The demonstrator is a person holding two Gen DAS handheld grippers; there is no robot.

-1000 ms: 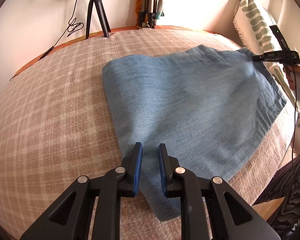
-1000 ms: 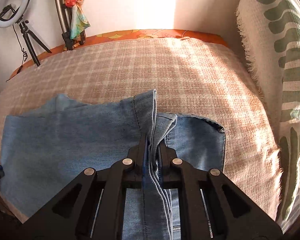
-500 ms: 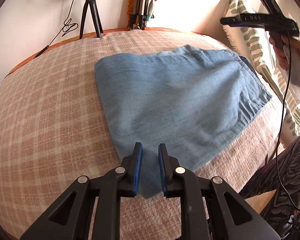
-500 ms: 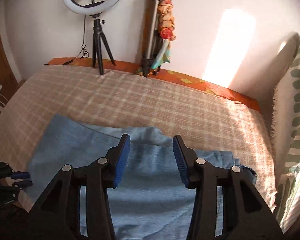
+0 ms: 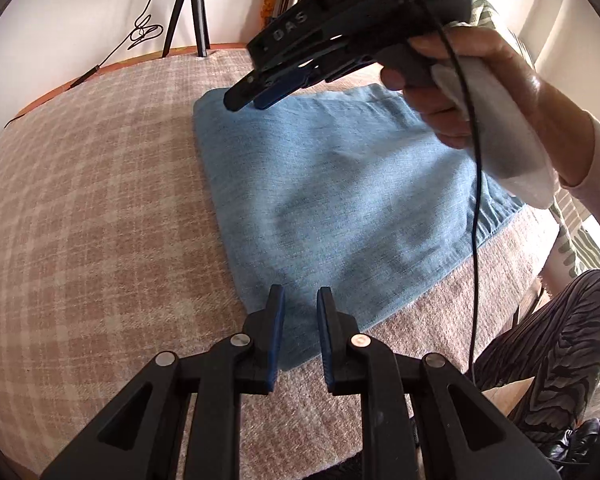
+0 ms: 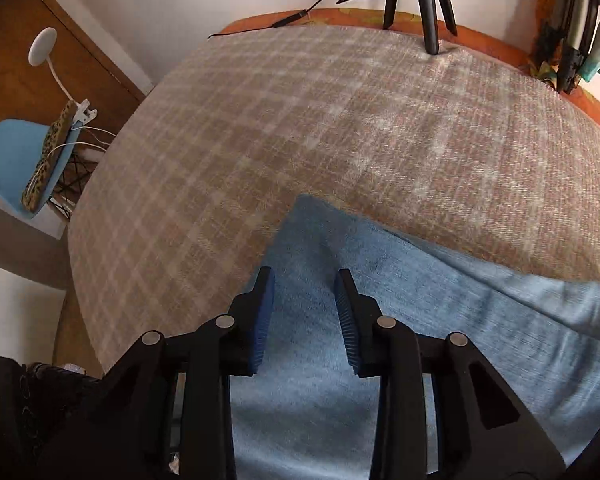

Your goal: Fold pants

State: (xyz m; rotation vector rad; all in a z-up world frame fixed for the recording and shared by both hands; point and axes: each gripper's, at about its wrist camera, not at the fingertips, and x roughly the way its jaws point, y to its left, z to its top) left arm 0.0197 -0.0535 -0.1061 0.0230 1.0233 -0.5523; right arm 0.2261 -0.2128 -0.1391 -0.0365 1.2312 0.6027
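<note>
The folded pants [image 5: 340, 200] lie flat on the plaid bedspread [image 5: 80, 220]. The left gripper [image 5: 300, 308] hovers over their near corner, slightly spread and empty. The right gripper [image 6: 305, 292], spread wide, holds nothing above their far corner.

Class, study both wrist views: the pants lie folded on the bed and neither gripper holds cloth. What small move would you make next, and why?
Probably lower the right gripper onto the far left corner of the pants and close. Its jaws are open and empty, hovering above that corner. The left gripper is open at the near corner, so both ends of that edge could then be folded over.
</note>
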